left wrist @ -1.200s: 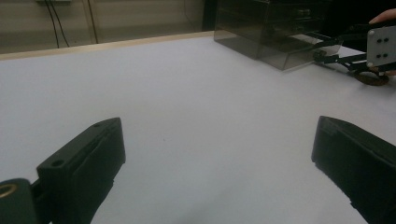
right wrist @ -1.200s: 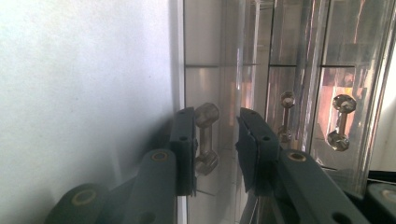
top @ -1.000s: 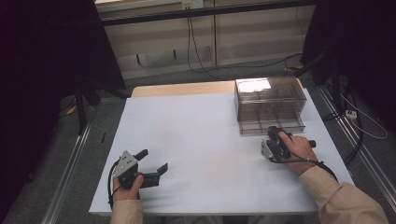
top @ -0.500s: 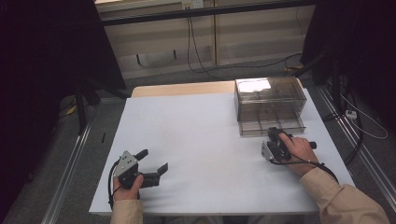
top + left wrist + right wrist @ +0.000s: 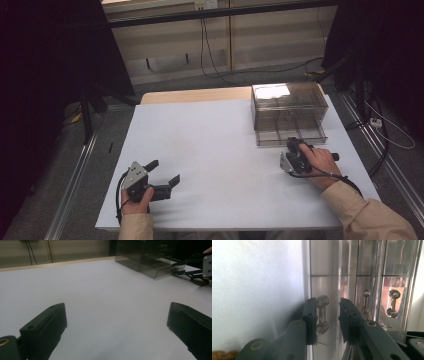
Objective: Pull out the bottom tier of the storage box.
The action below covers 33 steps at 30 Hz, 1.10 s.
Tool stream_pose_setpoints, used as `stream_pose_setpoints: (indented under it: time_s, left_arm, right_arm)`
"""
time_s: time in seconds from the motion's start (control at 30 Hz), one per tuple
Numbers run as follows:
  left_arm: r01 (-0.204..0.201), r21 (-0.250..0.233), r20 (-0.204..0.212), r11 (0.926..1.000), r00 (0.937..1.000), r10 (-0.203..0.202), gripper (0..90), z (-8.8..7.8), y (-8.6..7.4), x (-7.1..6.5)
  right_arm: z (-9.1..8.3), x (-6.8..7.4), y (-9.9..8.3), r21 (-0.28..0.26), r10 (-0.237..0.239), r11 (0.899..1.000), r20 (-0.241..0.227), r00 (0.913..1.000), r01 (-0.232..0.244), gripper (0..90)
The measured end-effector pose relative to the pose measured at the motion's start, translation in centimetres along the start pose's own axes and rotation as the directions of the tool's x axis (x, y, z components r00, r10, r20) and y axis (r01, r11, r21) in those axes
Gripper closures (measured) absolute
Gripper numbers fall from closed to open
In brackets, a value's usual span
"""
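— Clear smoky plastic drawer cabinet (image 5: 290,112) sits at the white bench's (image 5: 210,150) far right corner; looks light, rigid, slippery.

— Right claw (image 5: 327,315) brackets the small dumbbell-shaped drawer handle (image 5: 322,314), pads not visibly pressing. Left claw (image 5: 162,172) gapes, empty.

Beige sleeves cover both forearms; each black gripper (image 5: 162,172) carries a grey three-cornered plate and a trailing black cable.

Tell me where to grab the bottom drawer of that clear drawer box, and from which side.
Grip the small bar handle on the bottom drawer's front, coming straight in from the front, level with the table. The bar stands off the panel on two studs, so the right gripper can straddle it.
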<state>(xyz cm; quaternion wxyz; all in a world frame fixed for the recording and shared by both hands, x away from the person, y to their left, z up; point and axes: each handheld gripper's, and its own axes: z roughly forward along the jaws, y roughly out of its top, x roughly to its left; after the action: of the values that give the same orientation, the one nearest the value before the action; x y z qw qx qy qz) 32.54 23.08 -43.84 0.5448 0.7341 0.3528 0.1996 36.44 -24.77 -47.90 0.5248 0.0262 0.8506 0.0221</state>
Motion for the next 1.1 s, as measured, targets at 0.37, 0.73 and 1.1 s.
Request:
stream_pose_setpoints:
  time_s: [0.37, 0.73, 1.1]
  left_arm:
    - [-0.002, 0.0, -0.001, 1.0, 1.0, 0.002, 2.9, 0.03, 0.02, 0.0]
    - [0.0, 0.0, -0.004, 1.0, 1.0, 0.0, 2.8, 0.05, 0.01, 0.01]
    - [0.001, -0.001, 0.0, 1.0, 1.0, -0.001, 2.9, 0.02, 0.02, 0.06]
  right_arm:
    - [-0.07, 0.0, 0.06, -0.005, 0.004, 1.0, -0.001, 1.0, -0.004, 69.3]
    - [-0.19, -0.18, 0.01, -0.008, 0.033, 0.999, -0.013, 0.9994, -0.033, 66.6]
    - [-0.84, -0.27, 0.07, -0.01, 0.055, 0.998, -0.017, 0.9984, -0.055, 63.9]
